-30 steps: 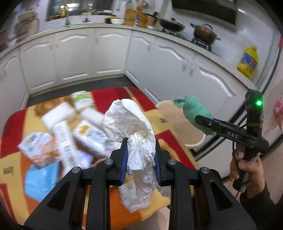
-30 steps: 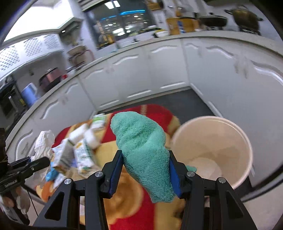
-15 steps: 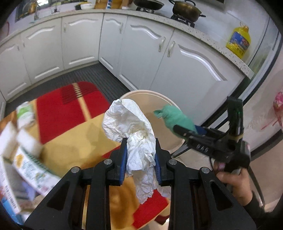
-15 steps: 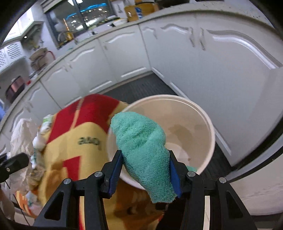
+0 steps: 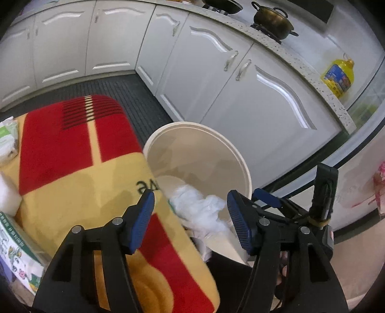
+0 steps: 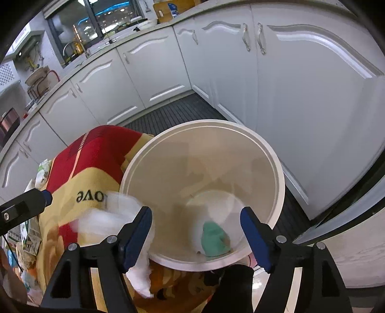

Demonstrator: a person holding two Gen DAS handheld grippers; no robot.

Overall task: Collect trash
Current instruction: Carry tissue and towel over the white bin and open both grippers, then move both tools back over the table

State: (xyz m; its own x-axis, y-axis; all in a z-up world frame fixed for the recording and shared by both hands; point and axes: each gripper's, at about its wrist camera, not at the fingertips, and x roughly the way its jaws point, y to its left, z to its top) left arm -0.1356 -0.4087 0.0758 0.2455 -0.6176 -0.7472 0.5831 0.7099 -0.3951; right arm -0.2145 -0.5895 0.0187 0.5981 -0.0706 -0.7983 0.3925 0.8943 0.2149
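Note:
A cream round bin (image 5: pixel 240 156) (image 6: pixel 276 173) stands on the floor beside the red and yellow cloth-covered table (image 5: pixel 72 173) (image 6: pixel 91 178). My left gripper (image 5: pixel 190 214) is open and empty just above the bin's near edge. The crumpled white paper (image 5: pixel 202 211) (image 6: pixel 115 216) is falling below it, blurred, at the bin's rim by the table edge. My right gripper (image 6: pixel 196 227) is open and empty over the bin. The green cloth (image 6: pixel 214 238) lies at the bin's bottom. The right gripper also shows in the left wrist view (image 5: pixel 269 199).
Cartons and packets (image 5: pixel 14 236) lie at the table's left side. White kitchen cabinets (image 5: pixel 216 72) wrap around behind the bin, with a dark floor mat (image 5: pixel 134 96). A pot (image 5: pixel 272 19) and a yellow oil jug (image 5: pixel 338 77) stand on the counter.
Both grippers moved over the bin and opened. The green cloth dropped into the bin. The white paper left the left gripper and is falling.

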